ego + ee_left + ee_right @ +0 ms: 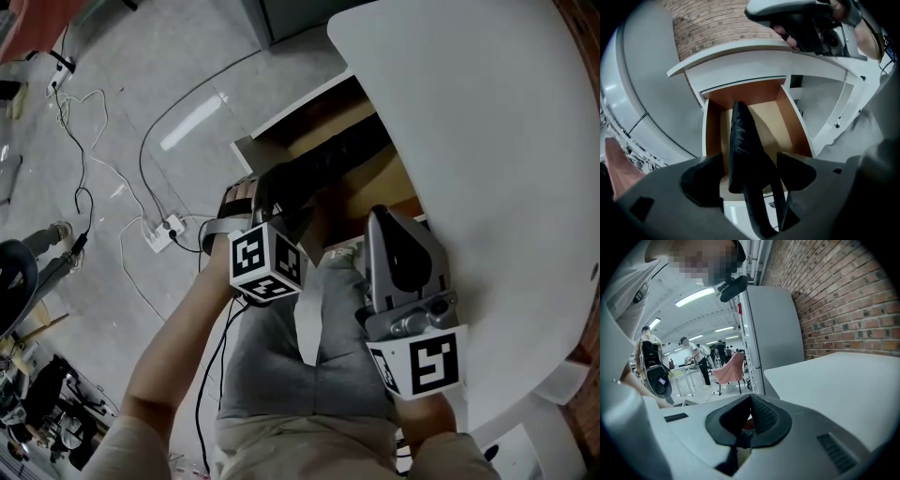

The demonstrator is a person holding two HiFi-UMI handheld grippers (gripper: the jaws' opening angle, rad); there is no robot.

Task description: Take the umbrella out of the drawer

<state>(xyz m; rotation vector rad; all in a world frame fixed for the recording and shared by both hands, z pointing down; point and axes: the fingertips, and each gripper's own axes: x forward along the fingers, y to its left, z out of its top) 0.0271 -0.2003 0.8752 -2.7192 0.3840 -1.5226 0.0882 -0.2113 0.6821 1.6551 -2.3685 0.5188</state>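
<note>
The folded black fabric umbrella point(740, 140) lies lengthwise in the open light-brown wooden drawer point(787, 122), its near end at the drawer's front edge. A black strap loop point(764, 206) hangs from that end toward me. My left gripper point(749, 176) points steeply down over it with its 2 jaws spread wide. The umbrella sits between them, and neither pad presses on it. In the head view the same gripper point(295, 192) reaches into the drawer point(309, 117), just above the umbrella point(342, 155).

The drawer is pulled out from under the white counter point(487, 141). My right gripper point(384, 220) is beside the left one, over the counter's near edge. In its own view the right gripper point(747, 420) has its jaws together with nothing gripped. Ahead of it lie the white counter point(834, 376) and a red brick wall point(843, 301). White cables trail across the grey floor point(141, 103) to a white power strip point(161, 232).
</note>
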